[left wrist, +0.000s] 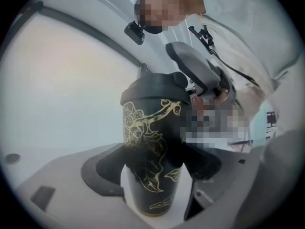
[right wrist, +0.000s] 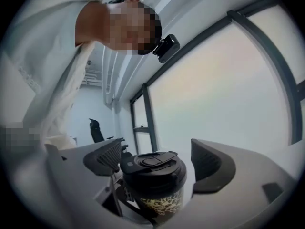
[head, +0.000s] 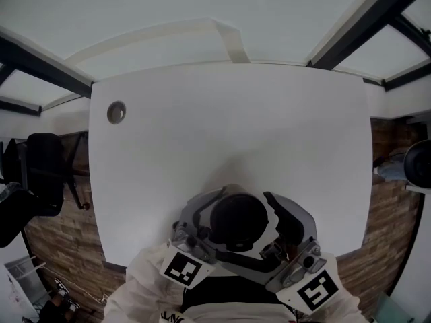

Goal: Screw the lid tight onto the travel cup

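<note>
The travel cup (left wrist: 151, 156) is black with gold flowers and stands upright between the jaws of my left gripper (left wrist: 152, 175), whose pads press on its body from both sides. Its black flip-top lid (right wrist: 153, 166) sits on top of the cup. My right gripper (right wrist: 155, 163) reaches around the lid with its jaws spread; a narrow gap shows between the lid and the right pad (right wrist: 209, 163). In the head view the lid (head: 239, 221) shows from above, over the front edge of the white table (head: 229, 126), with both grippers meeting at it.
The table has a round cable hole (head: 116, 112) at its far left. A black office chair (head: 37, 173) stands left of the table. Dark window frames (head: 357, 19) run behind the table. A person's white sleeves show at the bottom of the head view.
</note>
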Tool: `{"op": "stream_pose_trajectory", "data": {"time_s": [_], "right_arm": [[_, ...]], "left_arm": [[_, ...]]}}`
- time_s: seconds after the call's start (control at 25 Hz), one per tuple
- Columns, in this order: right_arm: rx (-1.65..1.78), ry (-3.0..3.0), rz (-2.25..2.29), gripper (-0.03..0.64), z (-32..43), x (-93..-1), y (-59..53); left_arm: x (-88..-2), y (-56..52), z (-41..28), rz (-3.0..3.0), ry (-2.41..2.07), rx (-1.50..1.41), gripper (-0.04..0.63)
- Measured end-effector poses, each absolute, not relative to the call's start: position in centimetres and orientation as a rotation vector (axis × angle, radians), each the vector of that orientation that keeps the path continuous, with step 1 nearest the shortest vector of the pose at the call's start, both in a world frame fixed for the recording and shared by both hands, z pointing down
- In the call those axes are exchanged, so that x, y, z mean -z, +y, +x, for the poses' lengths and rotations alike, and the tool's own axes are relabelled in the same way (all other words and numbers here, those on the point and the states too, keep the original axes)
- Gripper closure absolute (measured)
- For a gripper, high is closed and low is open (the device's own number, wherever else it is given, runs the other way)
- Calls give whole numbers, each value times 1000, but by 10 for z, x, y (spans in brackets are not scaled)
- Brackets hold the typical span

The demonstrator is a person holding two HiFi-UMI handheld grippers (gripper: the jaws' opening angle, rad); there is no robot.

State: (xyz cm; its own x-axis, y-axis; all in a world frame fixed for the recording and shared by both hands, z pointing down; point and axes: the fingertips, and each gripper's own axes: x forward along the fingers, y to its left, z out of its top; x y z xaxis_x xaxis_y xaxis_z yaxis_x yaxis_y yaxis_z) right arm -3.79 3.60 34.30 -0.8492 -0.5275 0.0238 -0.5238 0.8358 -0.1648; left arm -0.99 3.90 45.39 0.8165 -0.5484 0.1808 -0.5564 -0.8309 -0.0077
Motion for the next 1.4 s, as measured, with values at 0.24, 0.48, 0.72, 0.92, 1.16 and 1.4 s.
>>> {"op": "stream_pose_trajectory", "data": {"time_s": [0.24,0.48,0.72,0.92,1.16,1.4], "right_arm": [[180,3172,-447,179,-33,-351,37],[202,3202,-97,179,-51,-359,30],[238,3170,-32,181,-57,-359,24],[223,3156,-92,179,-58,-357,23],[212,3111,-397,181,-59,-356,20],[188,3037,-840,179,-53,-356,19]], "left_arm": [[-454,35,-13,2973,-648,-268,216],[-450,32,-11,3009,-454,-259,216],[-451,31,-11,2993,-408,-270,216],[-451,31,-12,2988,-436,-274,216],[-455,33,-13,2957,-588,-289,216],[-454,33,-11,2918,-839,-326,216]]}}
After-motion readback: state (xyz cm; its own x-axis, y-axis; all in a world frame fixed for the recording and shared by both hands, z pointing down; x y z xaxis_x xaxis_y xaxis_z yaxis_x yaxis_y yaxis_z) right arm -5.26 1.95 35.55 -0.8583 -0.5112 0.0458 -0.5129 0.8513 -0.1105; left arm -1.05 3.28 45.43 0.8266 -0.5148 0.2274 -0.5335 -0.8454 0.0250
